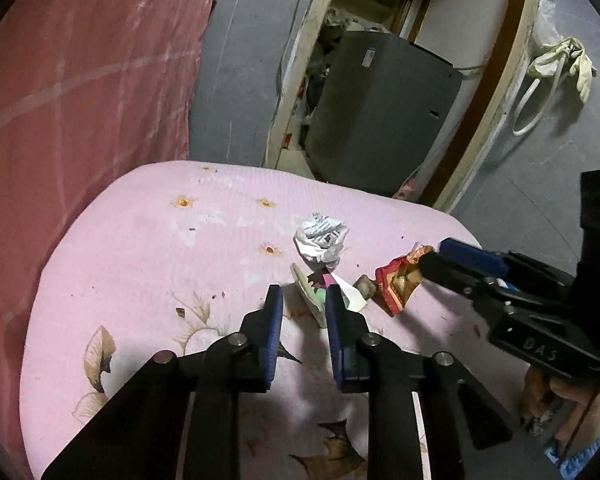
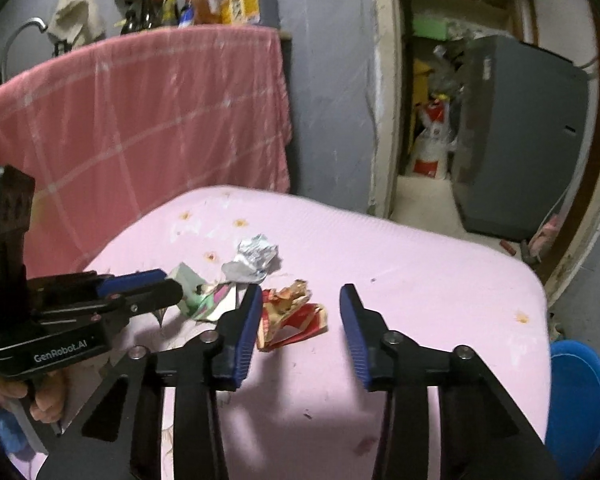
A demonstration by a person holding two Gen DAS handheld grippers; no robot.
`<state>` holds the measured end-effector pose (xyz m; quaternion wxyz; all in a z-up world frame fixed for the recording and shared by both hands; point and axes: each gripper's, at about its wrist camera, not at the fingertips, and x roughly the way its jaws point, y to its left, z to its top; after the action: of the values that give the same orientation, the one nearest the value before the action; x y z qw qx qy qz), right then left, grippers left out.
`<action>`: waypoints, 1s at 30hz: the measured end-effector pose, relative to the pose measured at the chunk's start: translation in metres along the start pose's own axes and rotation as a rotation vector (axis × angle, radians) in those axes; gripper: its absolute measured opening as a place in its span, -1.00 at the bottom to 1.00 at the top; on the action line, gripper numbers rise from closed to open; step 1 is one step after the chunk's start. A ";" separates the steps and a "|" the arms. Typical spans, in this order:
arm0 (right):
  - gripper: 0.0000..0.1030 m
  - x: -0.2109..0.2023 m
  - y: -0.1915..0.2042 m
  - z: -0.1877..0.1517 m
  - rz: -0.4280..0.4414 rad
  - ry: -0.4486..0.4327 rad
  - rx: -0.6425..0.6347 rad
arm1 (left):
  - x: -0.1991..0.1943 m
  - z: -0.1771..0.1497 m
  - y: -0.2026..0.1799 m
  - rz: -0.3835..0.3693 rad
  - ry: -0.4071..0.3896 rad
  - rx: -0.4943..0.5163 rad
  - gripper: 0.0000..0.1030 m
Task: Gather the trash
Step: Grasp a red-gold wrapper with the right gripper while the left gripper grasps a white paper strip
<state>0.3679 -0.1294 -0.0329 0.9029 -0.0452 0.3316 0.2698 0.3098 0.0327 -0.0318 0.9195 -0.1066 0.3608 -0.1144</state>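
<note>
A flattened green and white carton (image 1: 312,300) lies on the pink flowered tabletop (image 1: 140,260). My left gripper (image 1: 304,296) straddles it; pink cloth shows between the left pad and the carton, so the jaws stand open. A crumpled red and gold wrapper (image 2: 292,316) lies between the fingers of my right gripper (image 2: 300,292), against the left pad and well apart from the right one. Just beyond both lies a crumpled white paper ball (image 1: 320,240). In the right wrist view the left gripper (image 2: 172,280) comes in from the left at the carton (image 2: 196,292).
A small brown scrap (image 1: 366,286) lies between carton and wrapper. A pink checked cloth (image 2: 140,120) hangs behind the table. A grey appliance (image 2: 520,140) stands in the doorway. A blue bin (image 2: 576,392) sits on the floor past the table's right edge.
</note>
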 end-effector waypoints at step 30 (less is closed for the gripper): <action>-0.78 -0.062 0.005 -0.005 -0.023 -0.299 -0.006 | -0.039 -0.005 -0.023 0.017 -0.223 0.043 -0.99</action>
<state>0.3233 -0.1548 0.0021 0.9451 -0.0109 0.1923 0.2639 0.2756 0.0216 -0.0044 0.9568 -0.0960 0.2548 -0.1019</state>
